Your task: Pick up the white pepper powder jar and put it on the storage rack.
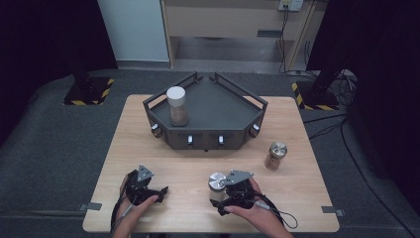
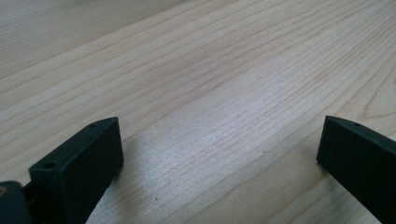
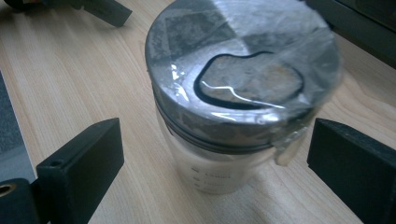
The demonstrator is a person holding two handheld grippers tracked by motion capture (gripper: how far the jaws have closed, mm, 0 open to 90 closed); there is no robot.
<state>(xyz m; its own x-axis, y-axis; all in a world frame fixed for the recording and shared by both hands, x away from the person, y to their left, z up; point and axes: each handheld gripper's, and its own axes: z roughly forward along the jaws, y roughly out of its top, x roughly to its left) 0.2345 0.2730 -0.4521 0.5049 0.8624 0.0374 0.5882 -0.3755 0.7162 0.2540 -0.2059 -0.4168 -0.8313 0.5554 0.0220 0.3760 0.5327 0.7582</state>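
From the high view, a pale wooden table (image 1: pixel 148 124) with visible grain carries a dark angular tray (image 1: pixel 218 106) at upper centre, its front wall set with small white-tipped knobs. Inside the tray, toward its left, stands a tall clear jar with a white lid (image 1: pixel 177 105), brownish contents at its base. A second, smaller jar with a shiny metal lid (image 1: pixel 275 155) stands on the bare wood right of centre, well apart from both hands. At lower left the left gripper (image 1: pixel 159 191) rests in the person's hand over plain wood. At lower centre the right gripper (image 1: pixel 216 194) sits by a spice jar (image 1: pixel 216 182) with a round silver lid.

The left gripper view shows what the high view cannot: the two blocky matte-black jaws stand wide apart with nothing between them, just smooth wood grain (a soft sheen runs across it).

In the right gripper view the spice jar (image 3: pixel 238 93) takes up the centre and top of the frame. Its grey metal lid is wrapped in wrinkled clear film, a dark-rimmed opening shows on top, and the cloudy cylindrical body carries faint printing. It stands upright between the spread jaws, a gap of wood on either side, so neither jaw touches it. At upper left the tip of the left gripper (image 3: pixel 105 10) shows.
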